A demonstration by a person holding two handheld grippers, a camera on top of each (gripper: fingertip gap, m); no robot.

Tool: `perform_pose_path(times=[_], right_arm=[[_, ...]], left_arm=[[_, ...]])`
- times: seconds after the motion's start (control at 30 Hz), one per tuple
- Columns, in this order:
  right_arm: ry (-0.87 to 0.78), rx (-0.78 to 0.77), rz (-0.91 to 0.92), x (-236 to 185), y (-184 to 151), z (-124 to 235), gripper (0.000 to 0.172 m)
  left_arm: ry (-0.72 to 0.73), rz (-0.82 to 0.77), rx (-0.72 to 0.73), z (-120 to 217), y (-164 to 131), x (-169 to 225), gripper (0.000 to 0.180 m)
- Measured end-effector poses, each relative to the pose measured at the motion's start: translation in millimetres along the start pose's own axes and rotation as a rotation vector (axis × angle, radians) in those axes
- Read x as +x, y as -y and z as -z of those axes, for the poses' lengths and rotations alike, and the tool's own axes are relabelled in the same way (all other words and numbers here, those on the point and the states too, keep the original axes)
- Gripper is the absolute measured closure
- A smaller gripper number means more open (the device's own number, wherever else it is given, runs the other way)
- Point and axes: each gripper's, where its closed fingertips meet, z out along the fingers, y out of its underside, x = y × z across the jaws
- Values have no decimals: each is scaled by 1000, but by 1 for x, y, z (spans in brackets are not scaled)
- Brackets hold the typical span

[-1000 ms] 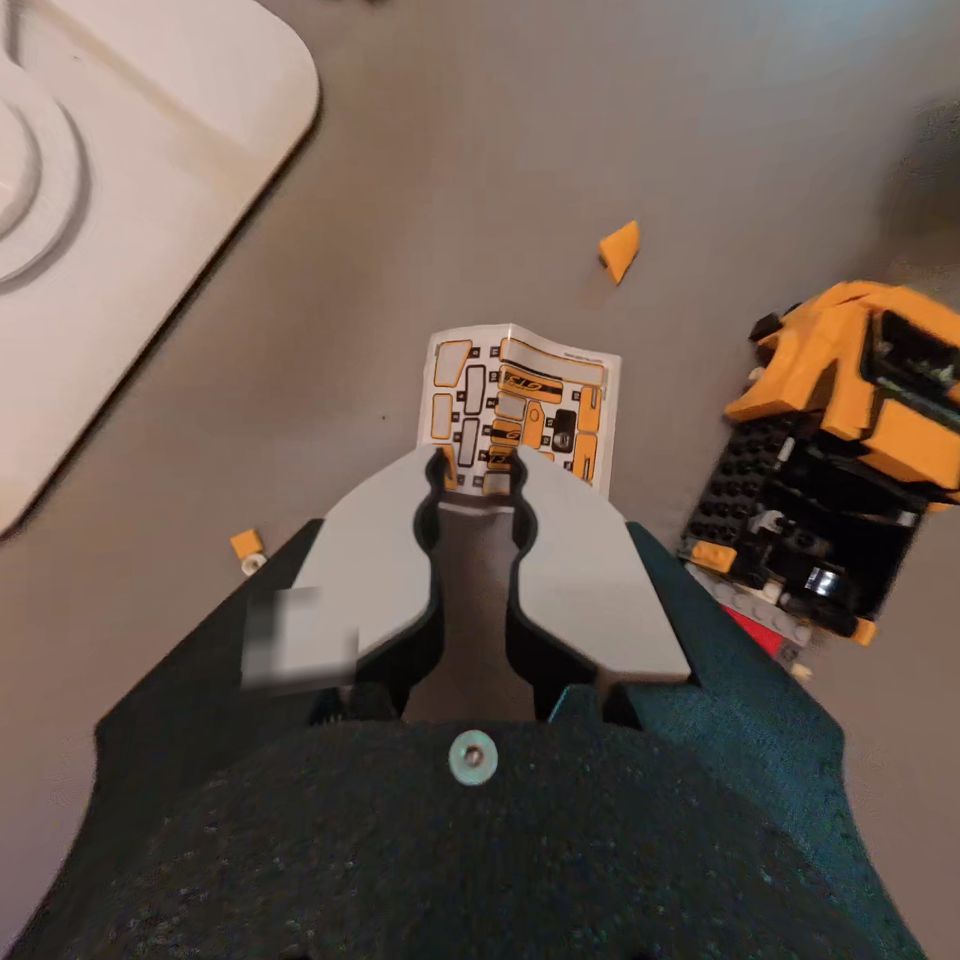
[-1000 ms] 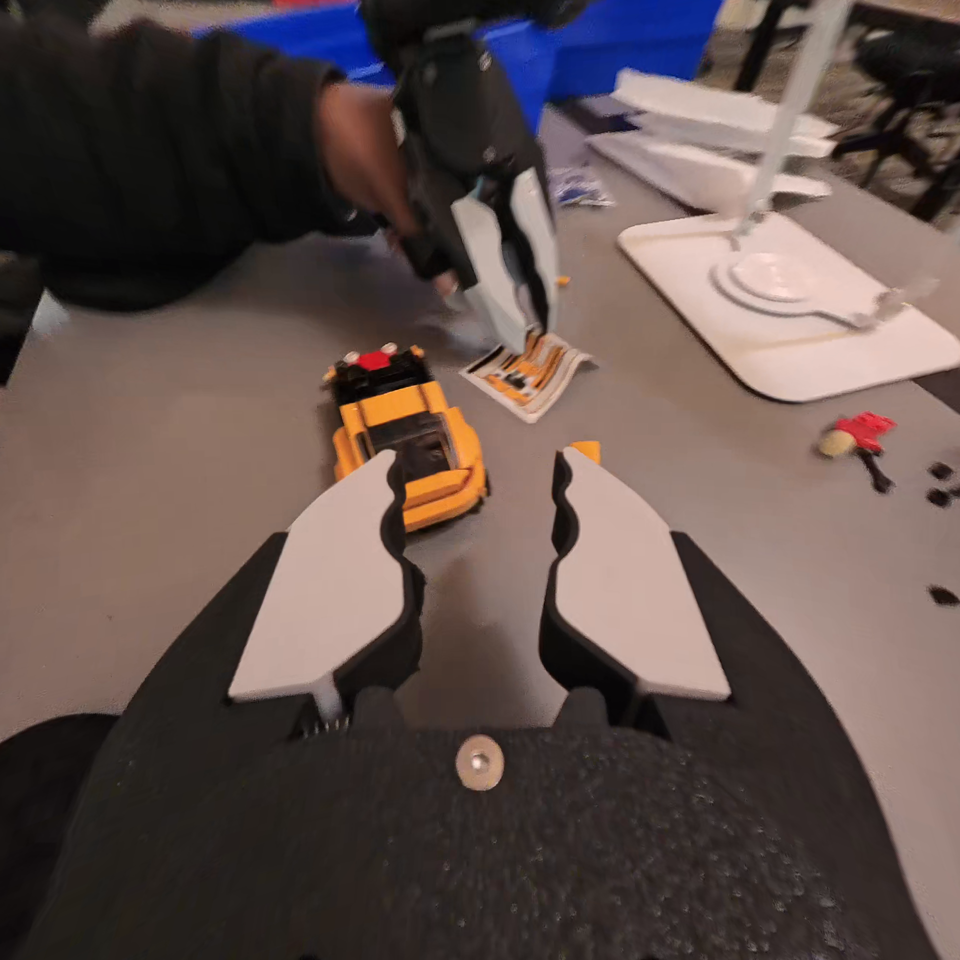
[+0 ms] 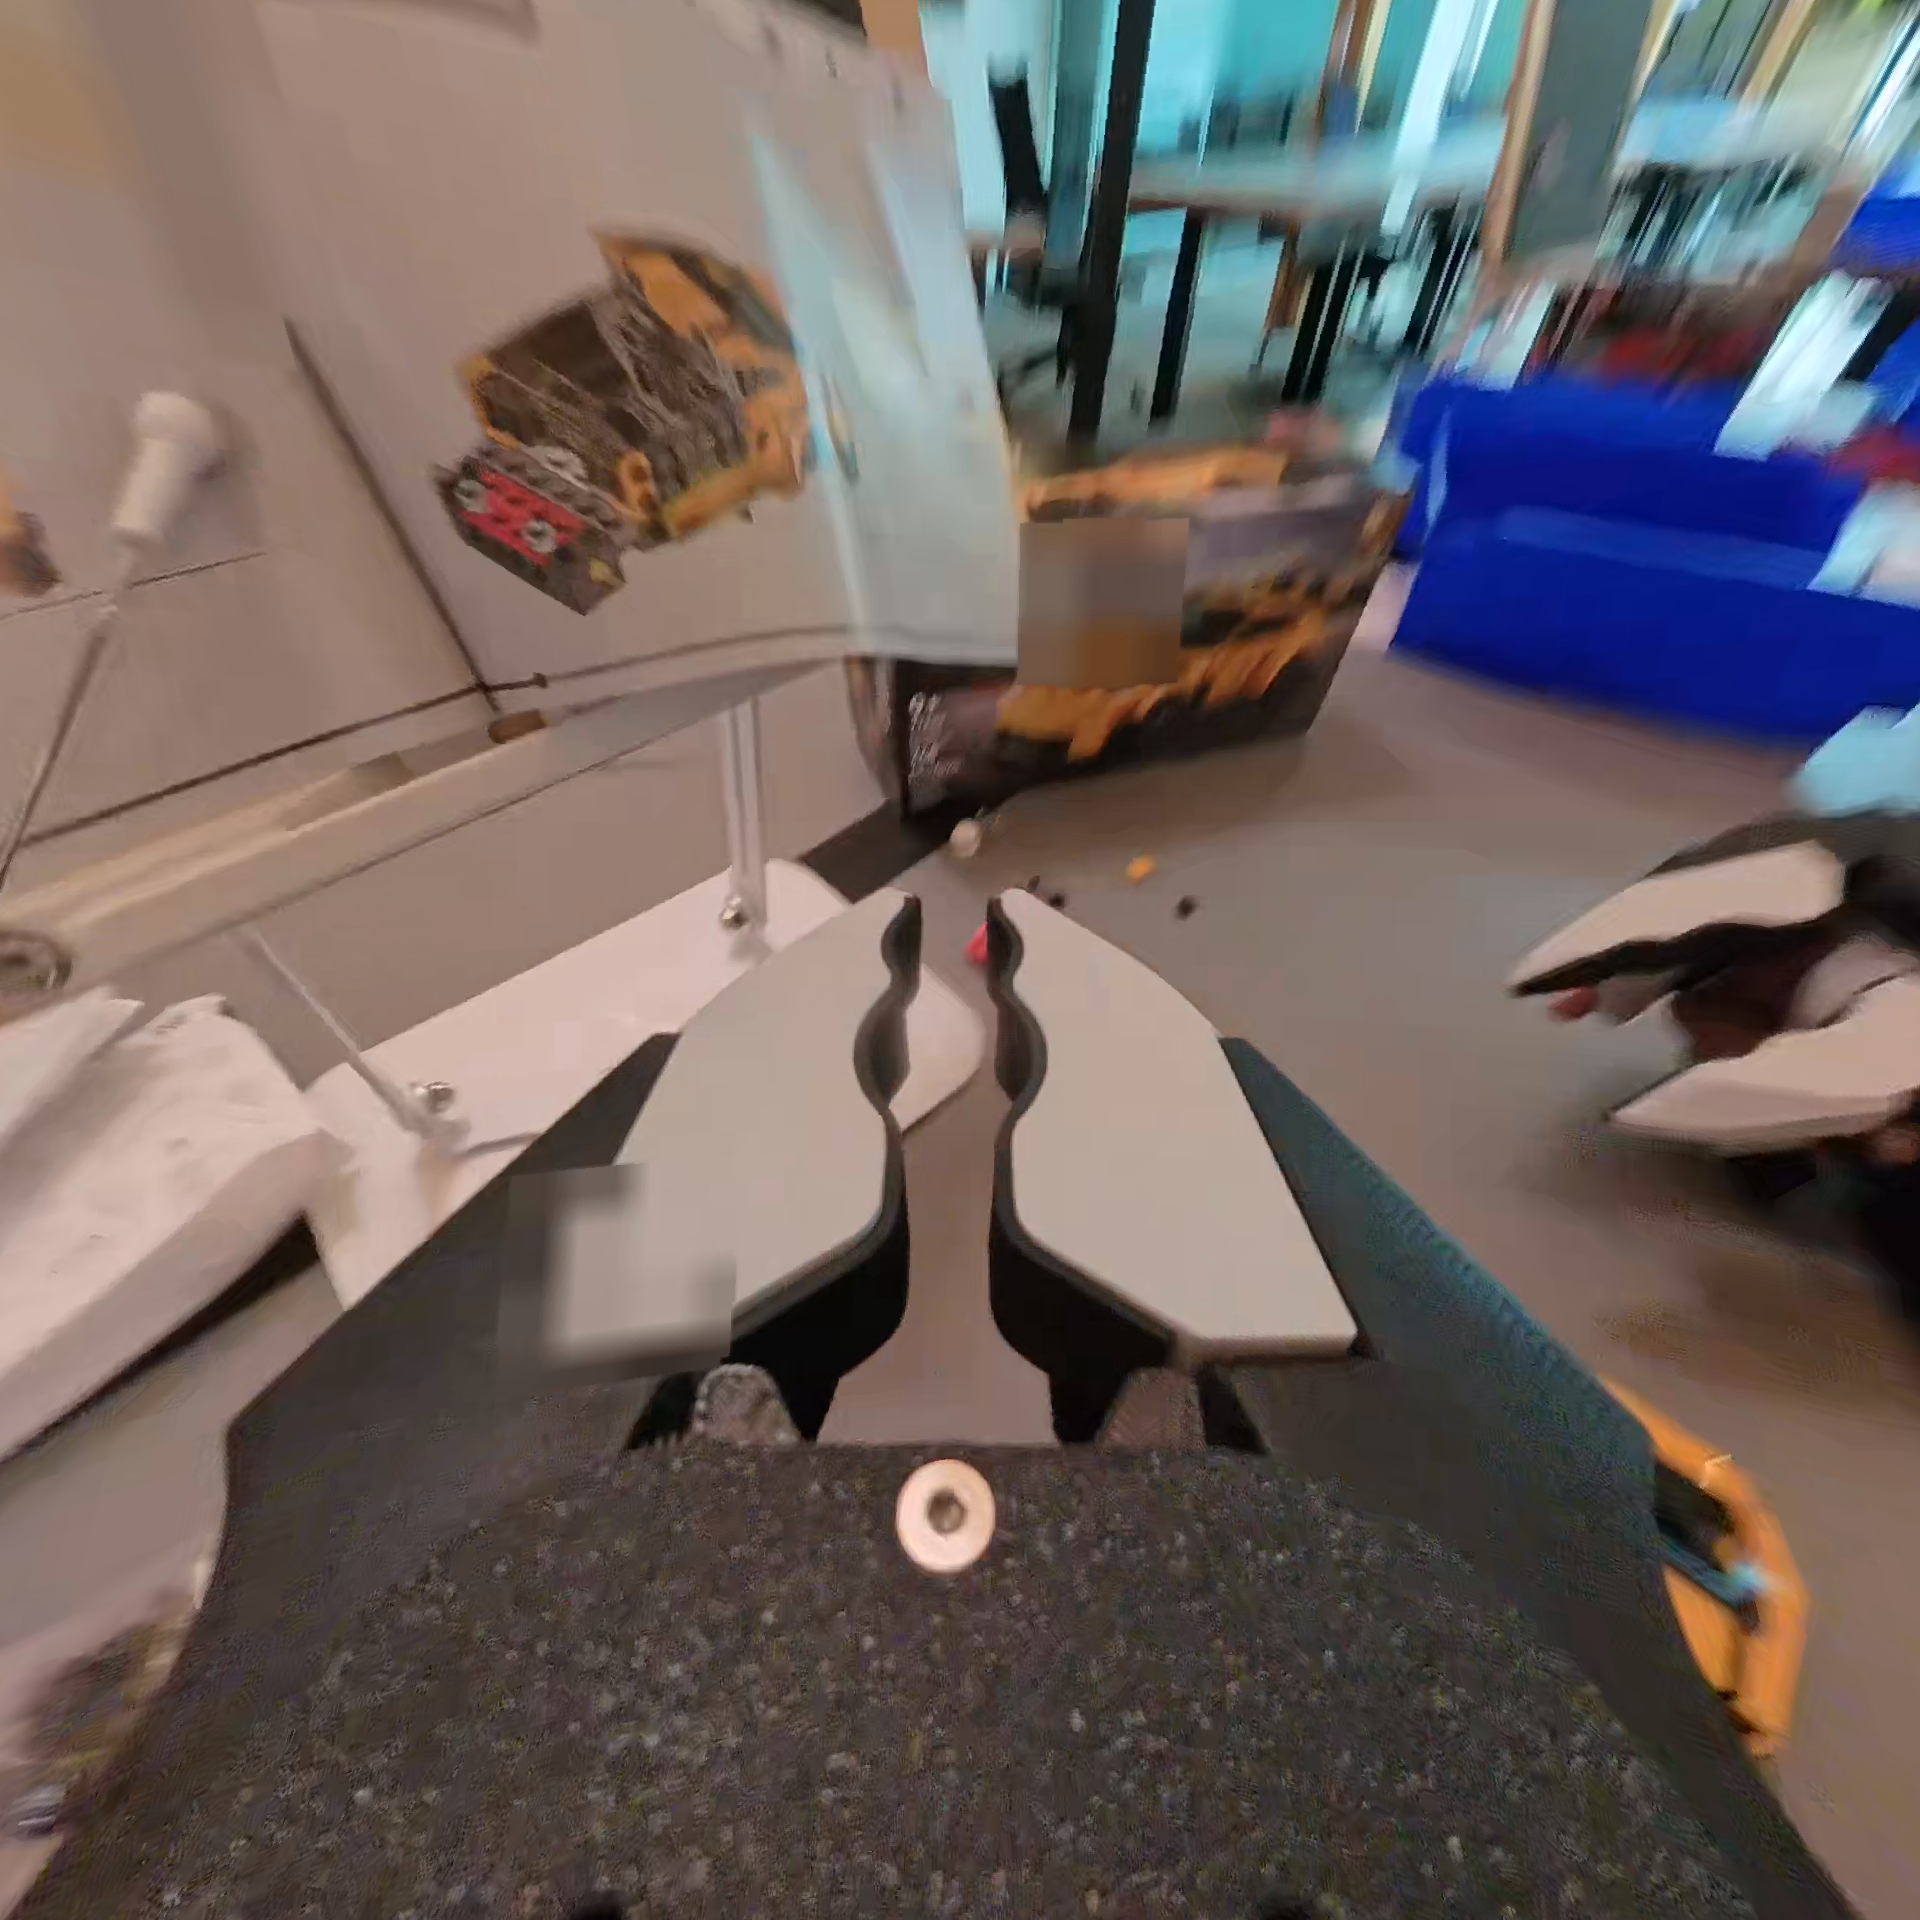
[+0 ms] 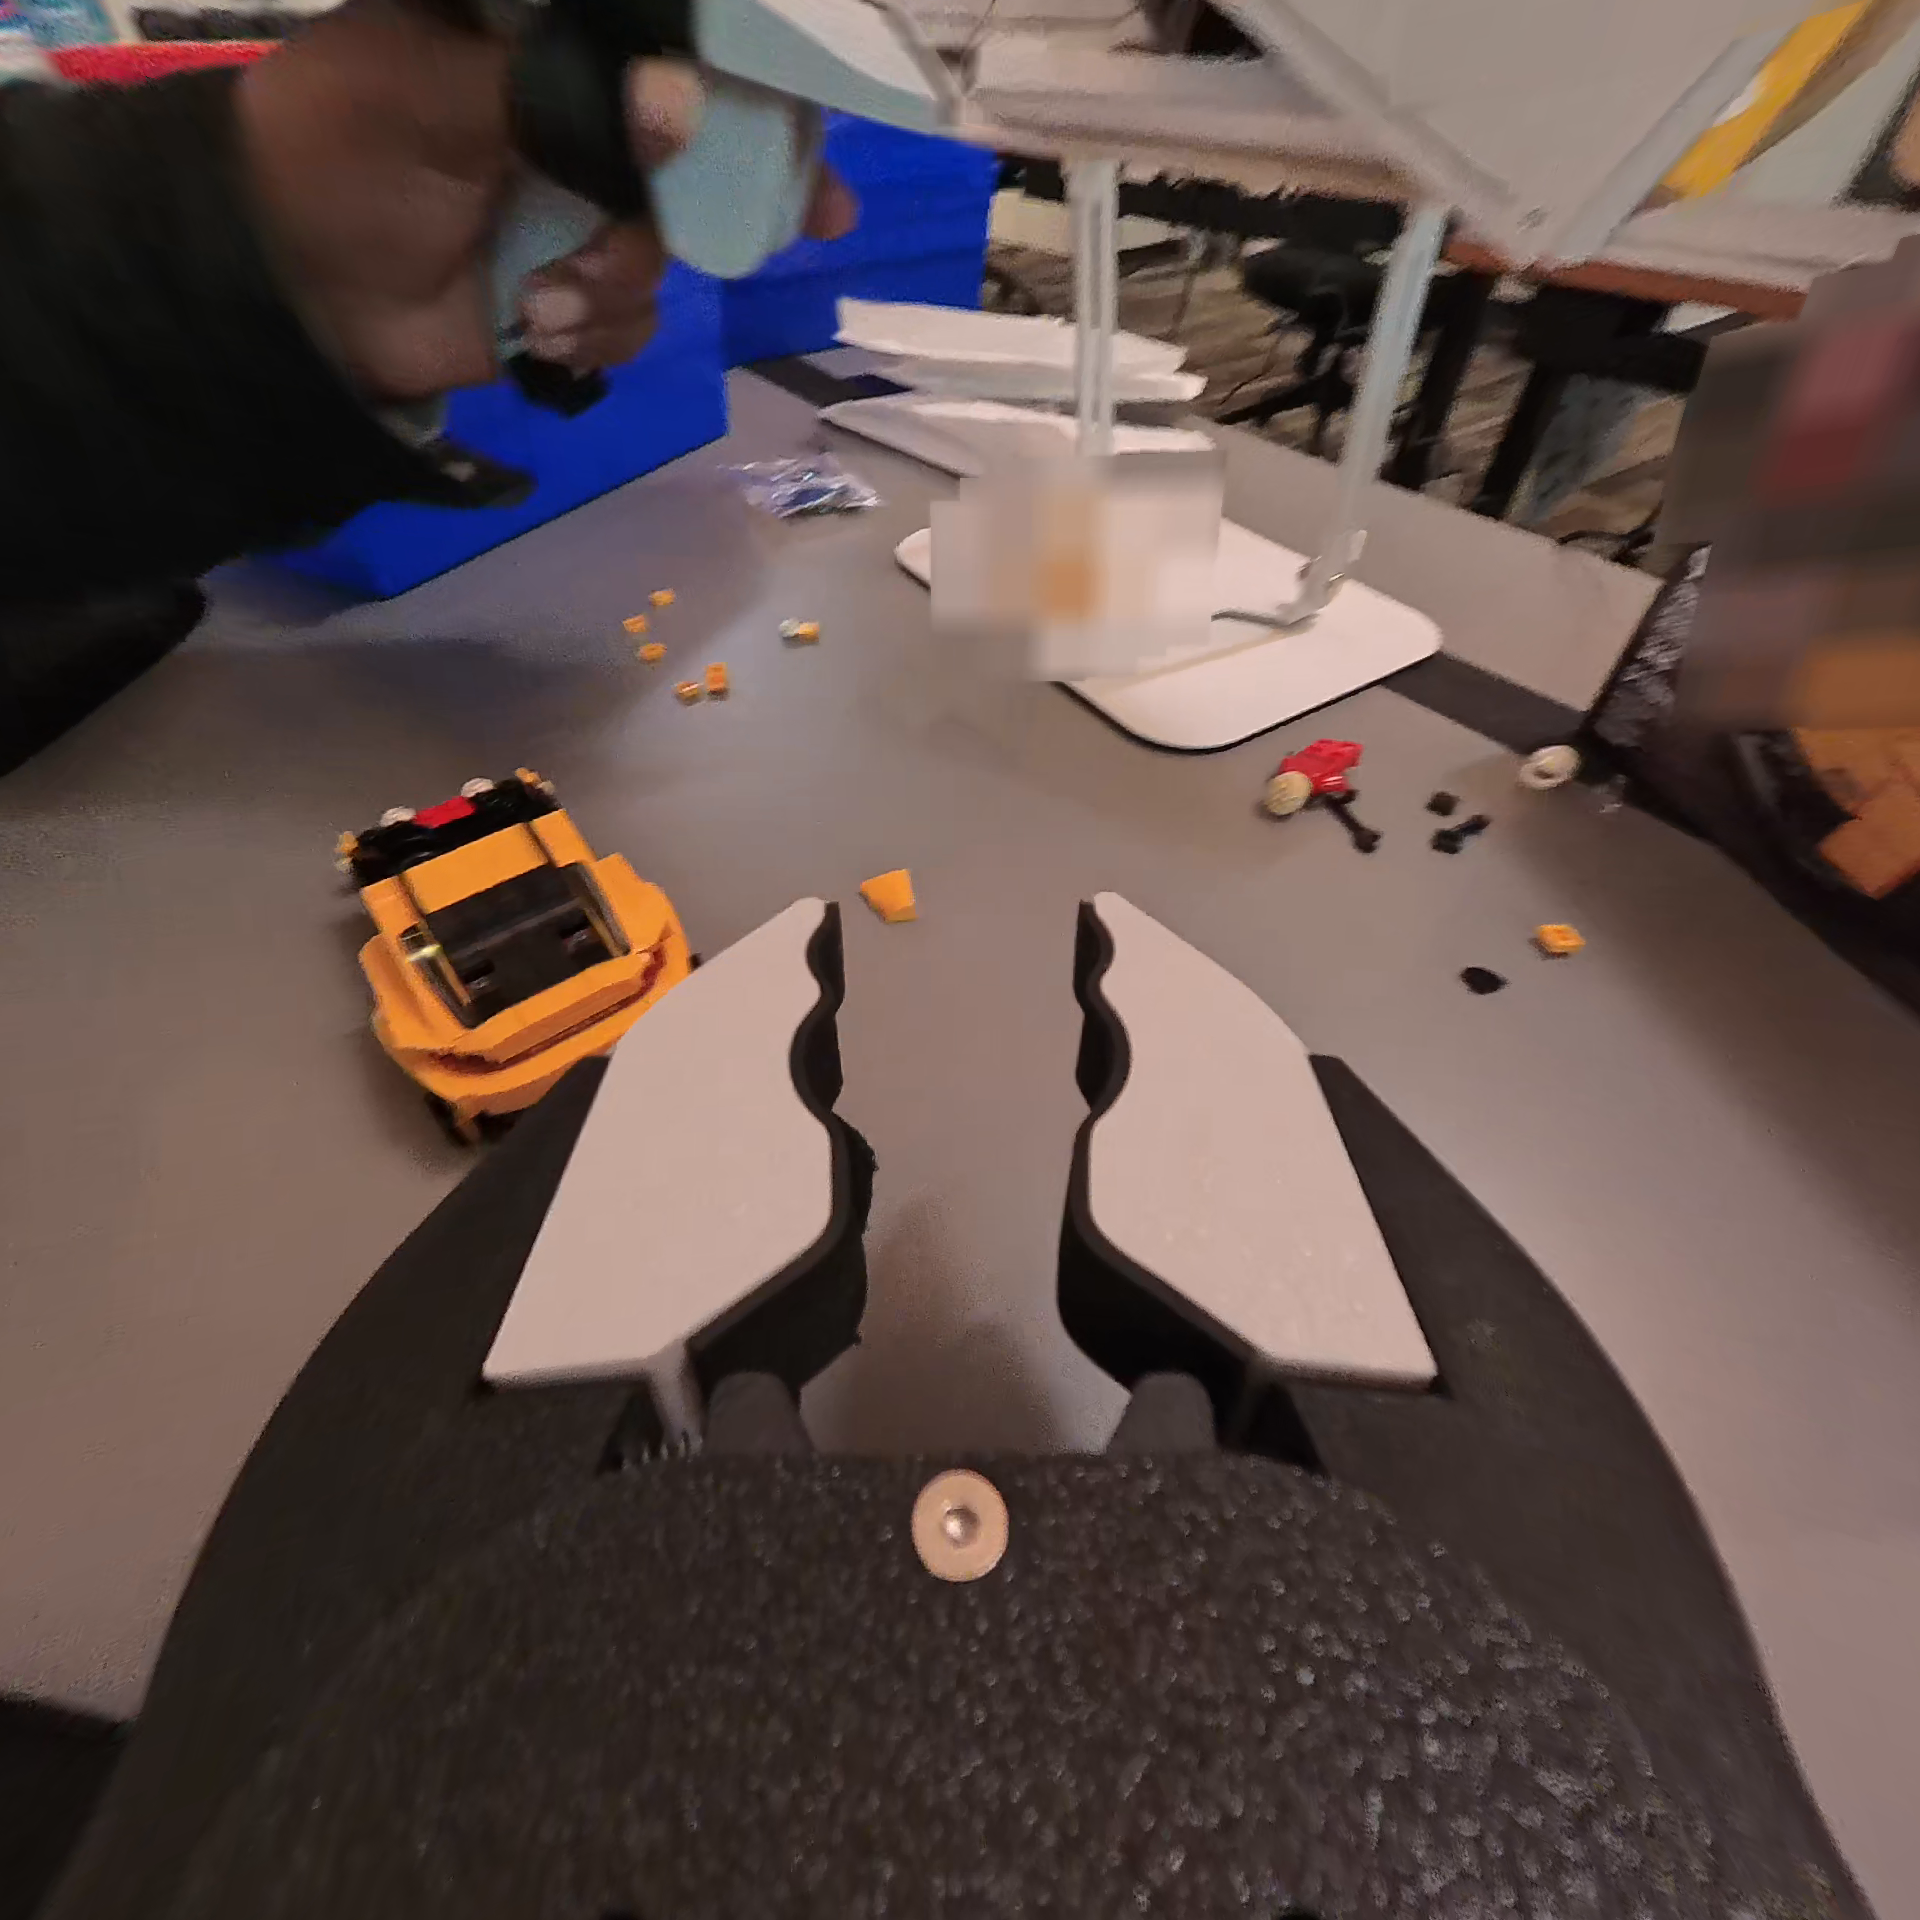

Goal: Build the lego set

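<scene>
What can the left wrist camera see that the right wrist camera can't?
Only the left wrist view shows the open booklet page on the stand and the right gripper from the side. Only the right wrist view shows the whole yellow toy car and an orange wedge piece. Both show the grey table, white stand base and blue bin.

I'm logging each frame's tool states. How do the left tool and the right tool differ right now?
The left tool has its fingers set close, only a narrow slit between them; the right tool stands wide open. The left tool is raised and points past the white stand base toward the printed box; the right tool points down along the grey table, beside the yellow toy car and an orange brick. Neither tool holds anything.
</scene>
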Motion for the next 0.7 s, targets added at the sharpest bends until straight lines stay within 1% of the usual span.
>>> perform_pose_path(times=[0.07,0.13,0.2,0.27,0.33,0.4,0.47,0.53,0.57,0.63,0.67,0.7], right_arm=[[-66,47,25,7,8,4,129],[-122,101,45,11,20,6,129],[-168,141,75,11,36,4,128],[-206,159,109,11,54,-2,129],[-207,166,141,9,74,-15,130],[-207,168,174,7,98,-39,141],[-239,190,222,10,130,-69,160],[-257,180,251,14,163,-107,165],[-271,161,265,16,178,-127,167],[-321,98,334,22,203,-165,172],[-350,21,369,28,205,-183,172],[-386,-75,390,39,199,-197,172]], left_arm=[[8,85,145,21,12,1,174],[65,85,251,37,20,-8,180],[113,50,290,45,29,-17,180],[118,67,328,51,40,-23,180],[125,78,353,53,50,-29,180],[150,65,375,51,60,-37,180],[188,52,401,49,70,-48,180],[218,51,430,49,75,-58,180],[214,56,429,48,73,-60,180],[215,52,405,47,61,-64,180],[225,44,392,48,54,-68,180],[234,47,376,48,47,-72,180]])
